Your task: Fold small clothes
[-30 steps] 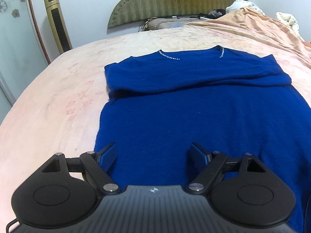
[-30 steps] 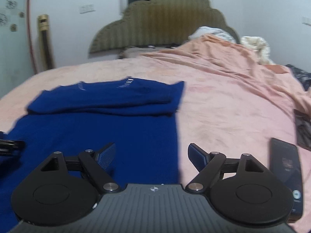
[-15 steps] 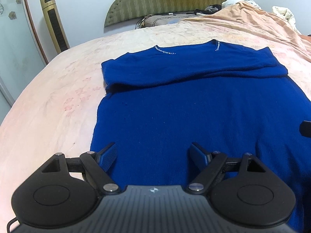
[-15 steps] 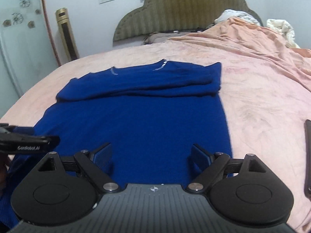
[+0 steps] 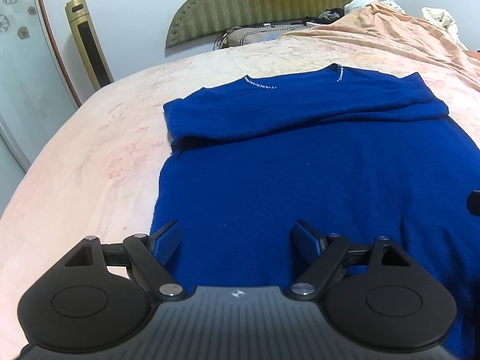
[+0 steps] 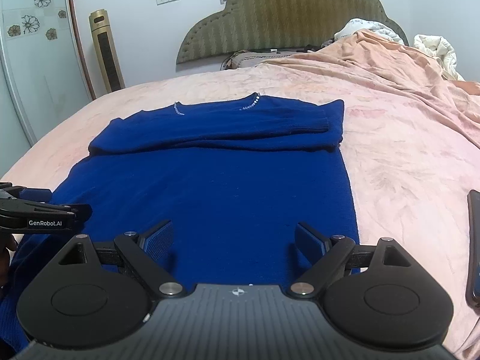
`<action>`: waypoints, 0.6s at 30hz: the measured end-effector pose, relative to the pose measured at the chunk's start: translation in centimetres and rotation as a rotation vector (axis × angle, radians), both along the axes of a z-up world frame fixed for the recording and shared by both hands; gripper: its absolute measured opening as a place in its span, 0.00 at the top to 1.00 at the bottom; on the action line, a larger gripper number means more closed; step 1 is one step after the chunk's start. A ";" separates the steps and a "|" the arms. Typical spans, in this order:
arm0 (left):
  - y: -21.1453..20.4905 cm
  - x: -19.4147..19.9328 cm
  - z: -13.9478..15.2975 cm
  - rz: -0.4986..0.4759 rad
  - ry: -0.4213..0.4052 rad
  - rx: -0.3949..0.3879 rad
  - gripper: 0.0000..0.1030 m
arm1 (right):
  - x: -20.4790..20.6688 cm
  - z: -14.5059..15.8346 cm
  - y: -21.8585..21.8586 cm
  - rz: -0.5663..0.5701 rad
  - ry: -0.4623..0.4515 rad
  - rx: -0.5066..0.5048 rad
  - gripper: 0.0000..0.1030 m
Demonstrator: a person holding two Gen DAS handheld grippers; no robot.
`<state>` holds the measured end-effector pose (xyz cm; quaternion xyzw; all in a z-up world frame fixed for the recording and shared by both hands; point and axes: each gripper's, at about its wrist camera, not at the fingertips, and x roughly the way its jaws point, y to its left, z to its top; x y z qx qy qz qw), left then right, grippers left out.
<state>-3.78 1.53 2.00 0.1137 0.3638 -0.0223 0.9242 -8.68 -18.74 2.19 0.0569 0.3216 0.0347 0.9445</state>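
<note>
A royal-blue knitted sweater with a beaded neckline (image 6: 210,186) lies flat on the bed's pale pink patterned bedspread (image 6: 405,165), neckline toward the padded olive headboard (image 6: 285,18), both sleeves already folded across the chest in a band. The left hand-held gripper (image 5: 237,240) hangs over the near left part of the body panel, jaws spread wide with nothing between them. The right hand-held gripper (image 6: 232,240) hangs over the near right part, close to the sweater's right edge; its jaws have just been opening and stand wide, likewise empty. The step in hand looks like taking the hem to fold the body up toward the neckline. To do it well, each gripper should come down at its own hem corner, which lies below both views, and pinch both layers of knit together so the back panel does not lag. The two should then lift evenly and carry the hem forward in step, laying it just short of the beads, edges squared to the sleeves. Knit this soft will sag and stretch, so a low, slow carry suits it. A dark phone (image 6: 474,246) lies on the bedspread at the right, well clear.
</note>
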 end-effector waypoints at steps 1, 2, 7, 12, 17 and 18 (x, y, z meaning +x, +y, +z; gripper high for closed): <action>0.1 0.0 0.1 -0.005 -0.005 0.005 0.20 | 0.0 0.0 0.0 -0.001 -0.001 0.000 0.13; 0.3 -0.1 0.3 -0.014 -0.015 0.011 0.20 | -0.1 0.1 -0.1 -0.001 -0.001 0.000 0.13; 5.0 1.0 1.1 -0.019 -0.026 -0.047 0.20 | -0.2 0.3 -2.0 -0.025 0.003 -0.005 0.10; 11.1 3.3 0.1 -0.015 0.117 -0.245 0.20 | -0.7 -0.3 -6.6 -0.089 0.044 0.037 0.14; 11.7 3.9 -0.7 -0.060 0.182 -0.342 0.20 | -1.1 -1.9 -8.8 -0.115 0.106 0.074 0.28; 11.3 3.8 -0.8 -0.085 0.187 -0.353 0.21 | -1.2 -2.1 -8.7 -0.102 0.108 0.083 0.30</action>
